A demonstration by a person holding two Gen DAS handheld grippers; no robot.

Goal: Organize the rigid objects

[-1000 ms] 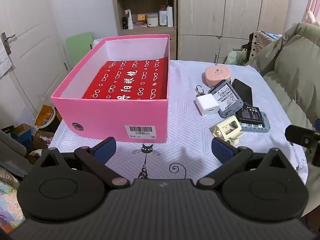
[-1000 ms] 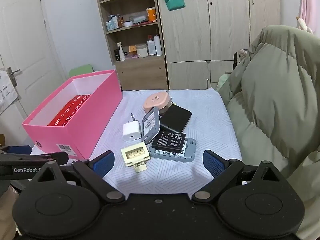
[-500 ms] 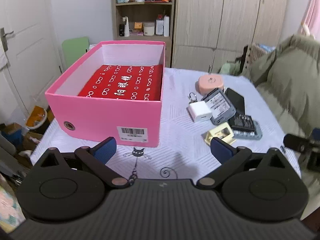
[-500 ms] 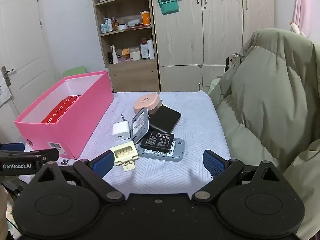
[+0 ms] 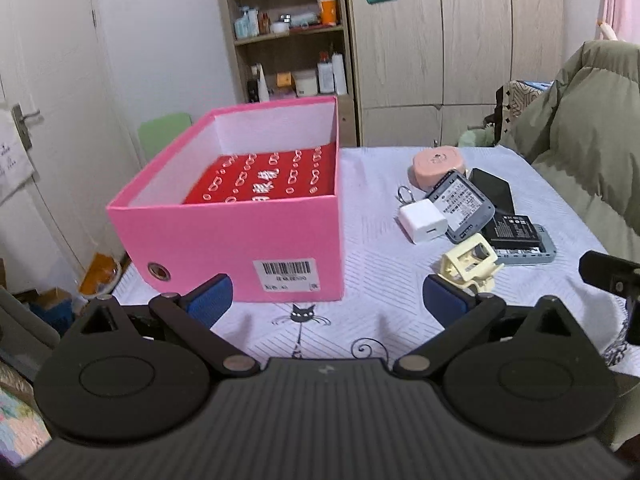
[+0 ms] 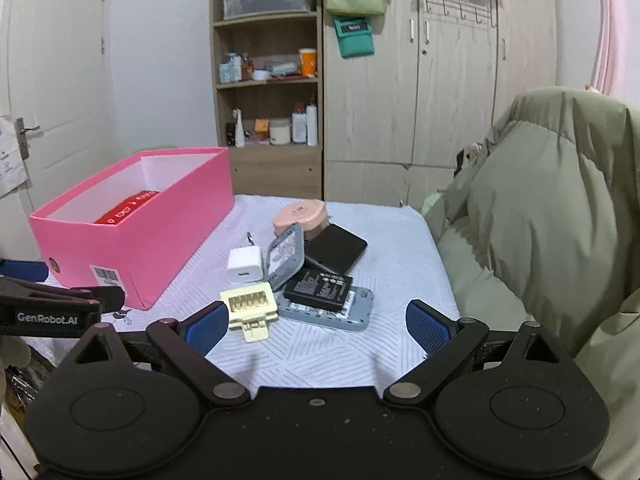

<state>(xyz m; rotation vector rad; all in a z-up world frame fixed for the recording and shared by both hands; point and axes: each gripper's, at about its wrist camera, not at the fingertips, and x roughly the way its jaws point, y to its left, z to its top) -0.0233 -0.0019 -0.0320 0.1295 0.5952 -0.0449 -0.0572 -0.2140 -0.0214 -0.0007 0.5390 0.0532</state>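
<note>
The pink box [image 5: 240, 236] sits open on the left, ready for things to go in. The left gripper [image 5: 324, 298] is wide open and empty. Small hard things (a white charger [image 6: 245, 266], a yellow clip [image 6: 251, 306]) wait together. The right gripper [image 6: 316, 330] is wide open too, holding nothing. A cloth covers the surface [image 6: 400, 236]; shelves [image 6: 266, 80] stand behind.
</note>
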